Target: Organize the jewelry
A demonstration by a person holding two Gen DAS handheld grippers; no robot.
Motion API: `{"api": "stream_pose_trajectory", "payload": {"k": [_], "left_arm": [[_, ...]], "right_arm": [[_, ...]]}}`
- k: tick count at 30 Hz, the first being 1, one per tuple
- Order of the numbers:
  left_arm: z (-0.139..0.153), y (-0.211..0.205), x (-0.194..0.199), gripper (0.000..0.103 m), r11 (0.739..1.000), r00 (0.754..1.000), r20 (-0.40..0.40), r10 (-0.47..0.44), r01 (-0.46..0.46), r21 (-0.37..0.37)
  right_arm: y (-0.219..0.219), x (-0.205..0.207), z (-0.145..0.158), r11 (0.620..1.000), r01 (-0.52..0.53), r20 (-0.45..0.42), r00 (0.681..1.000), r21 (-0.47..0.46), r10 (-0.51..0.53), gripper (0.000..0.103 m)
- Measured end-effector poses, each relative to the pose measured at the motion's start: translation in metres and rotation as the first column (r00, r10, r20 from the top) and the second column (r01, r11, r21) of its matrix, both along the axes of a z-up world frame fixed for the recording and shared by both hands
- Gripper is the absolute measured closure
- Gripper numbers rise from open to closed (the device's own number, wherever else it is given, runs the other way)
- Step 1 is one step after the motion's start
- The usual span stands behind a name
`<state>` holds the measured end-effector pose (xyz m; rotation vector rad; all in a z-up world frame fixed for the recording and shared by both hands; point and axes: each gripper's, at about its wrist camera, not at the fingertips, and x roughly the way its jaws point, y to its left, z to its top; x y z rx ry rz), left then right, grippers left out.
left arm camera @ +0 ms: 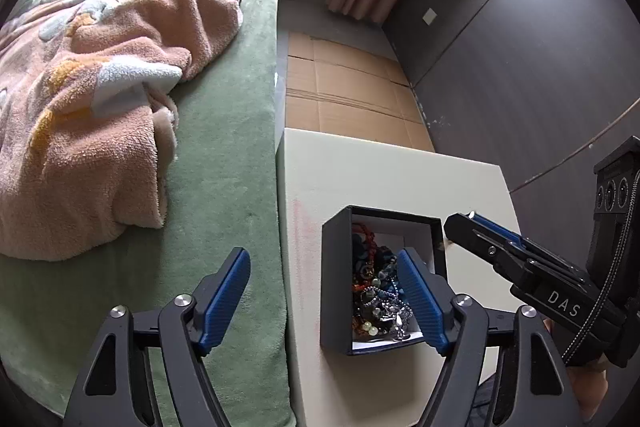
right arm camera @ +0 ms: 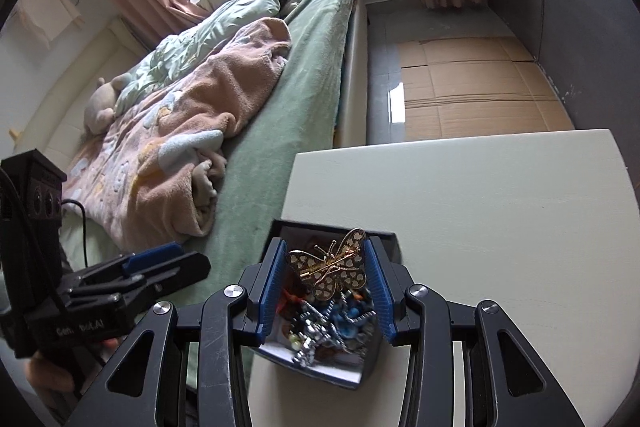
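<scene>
A black open box (left arm camera: 335, 287) sits on a white table (left arm camera: 380, 179), filled with a tangle of bead strings and chains (left arm camera: 376, 301). My left gripper (left arm camera: 322, 255) is open wide over the box's left wall, with nothing between its blue pads. In the right wrist view, my right gripper (right arm camera: 325, 247) is shut on a gold butterfly brooch (right arm camera: 332, 269), held just above the jewelry pile (right arm camera: 332, 325) in the box (right arm camera: 386, 241). The right gripper (left arm camera: 464, 223) also shows at the box's far right corner in the left wrist view. The left gripper (right arm camera: 196, 263) appears left of the box.
A bed with a green sheet (left arm camera: 224, 147) and a pink blanket (left arm camera: 100, 87) runs along the table's left edge. Flattened cardboard (left arm camera: 352, 87) covers the floor beyond the table. A grey wall (left arm camera: 520, 47) stands on the right. Bare tabletop (right arm camera: 480, 207) spreads right of the box.
</scene>
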<state>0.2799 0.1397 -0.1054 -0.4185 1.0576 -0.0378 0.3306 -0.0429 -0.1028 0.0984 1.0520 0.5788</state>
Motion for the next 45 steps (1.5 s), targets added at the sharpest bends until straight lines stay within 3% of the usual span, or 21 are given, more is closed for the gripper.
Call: {"api": "stream_pose_trajectory", "payload": {"k": [2,5,8,14,22,30,45], "left_arm": [[0.000,0.001,0.000,0.022,1.000,1.000,-0.005,0.011,-0.011,-0.003],[0.002,-0.001,-0.001,0.018,1.000,1.000,-0.007,0.011,-0.011,-0.001],[0.009,-0.009,-0.004,0.017,1.000,1.000,0.005,0.002,-0.002,0.020],[0.029,-0.032,-0.021,0.006,0.997,0.996,0.077,-0.035,0.030,0.077],[0.058,-0.069,-0.049,0.002,0.988,0.986,0.153,-0.062,0.039,0.151],[0.093,-0.096,-0.096,0.000,0.983,0.964,0.260,-0.054,0.005,0.184],[0.120,-0.129,-0.184,0.000,0.970,0.947,0.312,-0.081,0.002,0.244]], "right_arm": [[0.005,0.005,-0.002,1.000,0.007,-0.012,1.000,-0.008,-0.007,0.058],[0.001,0.008,-0.005,1.000,0.020,-0.056,0.998,0.003,-0.020,0.043],[-0.009,0.003,0.001,0.999,0.035,-0.046,0.998,0.003,-0.035,0.037],[-0.041,-0.016,0.015,0.998,0.063,-0.033,0.998,0.030,-0.062,0.023],[-0.078,-0.041,0.034,0.992,0.117,-0.011,0.993,0.036,-0.117,0.000],[-0.120,-0.085,0.053,0.982,0.168,0.074,0.982,0.087,-0.175,0.000],[-0.171,-0.176,0.090,0.975,0.208,0.180,0.959,0.072,-0.218,0.000]]}}
